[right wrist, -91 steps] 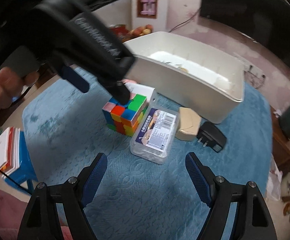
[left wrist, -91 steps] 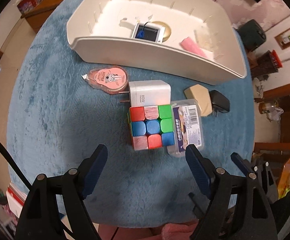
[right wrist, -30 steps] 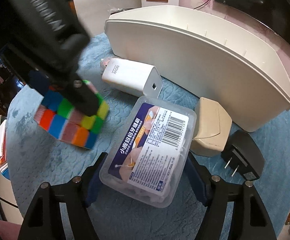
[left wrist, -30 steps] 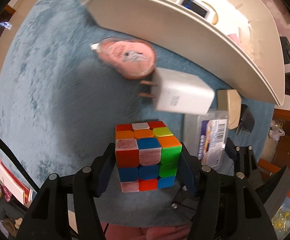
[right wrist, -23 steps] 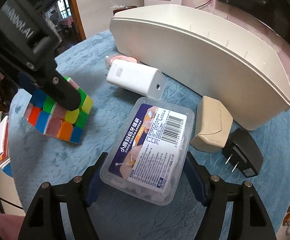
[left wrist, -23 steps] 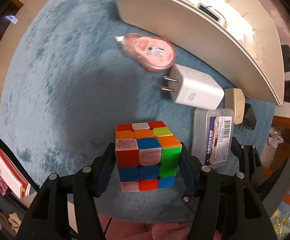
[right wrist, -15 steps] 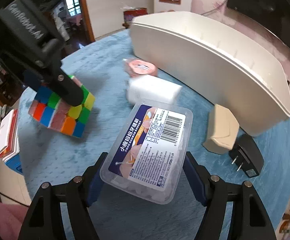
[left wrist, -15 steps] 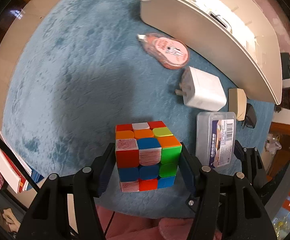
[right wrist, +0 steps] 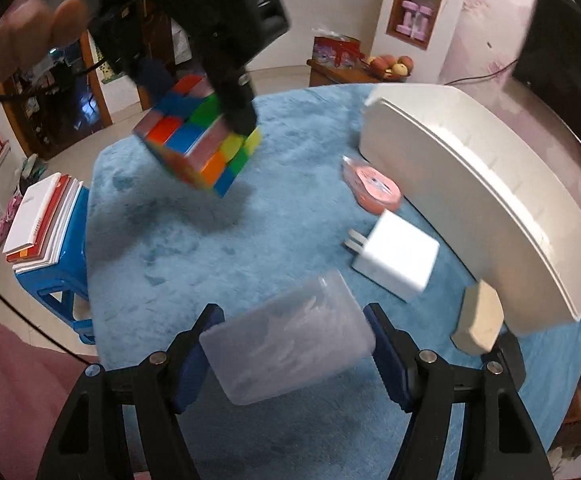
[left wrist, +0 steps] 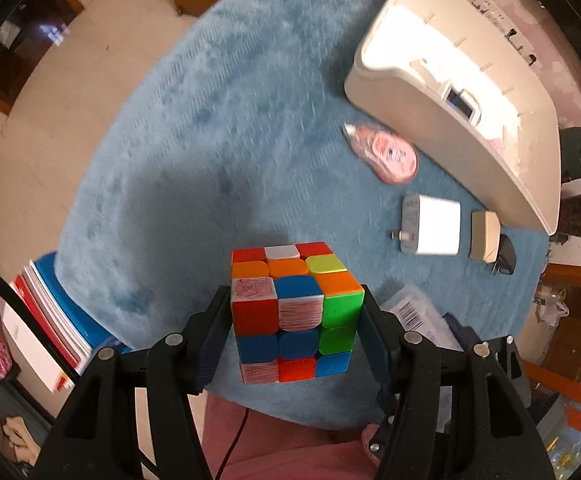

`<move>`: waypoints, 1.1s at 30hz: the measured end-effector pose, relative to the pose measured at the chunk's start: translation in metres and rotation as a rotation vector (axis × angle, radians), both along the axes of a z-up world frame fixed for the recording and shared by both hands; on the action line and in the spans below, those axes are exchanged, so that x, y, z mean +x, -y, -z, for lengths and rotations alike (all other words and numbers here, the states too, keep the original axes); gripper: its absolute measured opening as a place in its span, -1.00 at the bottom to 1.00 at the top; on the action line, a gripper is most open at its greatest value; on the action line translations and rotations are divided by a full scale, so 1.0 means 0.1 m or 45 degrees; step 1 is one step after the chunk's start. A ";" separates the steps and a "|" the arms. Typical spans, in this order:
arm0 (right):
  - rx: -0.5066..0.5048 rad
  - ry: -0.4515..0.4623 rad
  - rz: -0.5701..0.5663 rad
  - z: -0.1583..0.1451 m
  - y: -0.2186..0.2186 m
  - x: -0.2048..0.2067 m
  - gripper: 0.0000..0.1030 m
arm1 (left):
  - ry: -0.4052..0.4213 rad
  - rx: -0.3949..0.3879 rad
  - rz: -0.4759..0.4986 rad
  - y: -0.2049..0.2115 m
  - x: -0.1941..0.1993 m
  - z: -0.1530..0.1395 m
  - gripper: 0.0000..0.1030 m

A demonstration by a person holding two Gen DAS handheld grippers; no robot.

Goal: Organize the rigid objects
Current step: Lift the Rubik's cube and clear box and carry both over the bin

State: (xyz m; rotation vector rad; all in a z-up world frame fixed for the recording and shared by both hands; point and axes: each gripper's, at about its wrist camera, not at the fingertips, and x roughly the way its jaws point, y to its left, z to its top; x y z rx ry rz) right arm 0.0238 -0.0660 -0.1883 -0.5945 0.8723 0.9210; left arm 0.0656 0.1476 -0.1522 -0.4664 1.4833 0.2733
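My left gripper (left wrist: pixel 294 300) is shut on a multicoloured puzzle cube (left wrist: pixel 294 312) and holds it in the air above the blue cloth. The right wrist view shows that cube (right wrist: pixel 200 148) hanging at upper left. My right gripper (right wrist: pixel 292 314) has a clear plastic box (right wrist: pixel 286 344) between its pads, lifted off the cloth, and its jaws are closing on it. The box is tilted, with a plain side facing the camera. A corner of the box (left wrist: pixel 414 312) shows at the right of the left wrist view. The white bin (left wrist: pixel 430 120) stands at the far right.
On the cloth beside the bin (right wrist: pixel 470 200) lie a pink tape dispenser (right wrist: pixel 372 186), a white charger (right wrist: pixel 398 258), a beige block (right wrist: pixel 478 318) and a black adapter (left wrist: pixel 504 260). A blue stool with stacked books (right wrist: pixel 46 232) stands left of the round table (left wrist: pixel 210 140).
Both grippers have risen with their loads and drawn back from the bin. The clear box has rolled, so its label no longer faces the camera.
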 end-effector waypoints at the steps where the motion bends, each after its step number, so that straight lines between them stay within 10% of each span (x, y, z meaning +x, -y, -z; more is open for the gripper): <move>1: 0.002 -0.001 -0.001 -0.01 -0.05 0.01 0.37 | 0.010 0.003 0.009 -0.04 0.05 -0.03 0.23; 16: 0.036 0.120 0.176 -0.54 -0.64 0.40 0.37 | 0.268 0.070 0.214 -0.50 0.57 -0.49 0.23; 33: 0.030 0.262 0.475 -0.89 -0.81 0.96 0.37 | 0.744 -0.068 0.484 -0.63 1.32 -1.01 0.23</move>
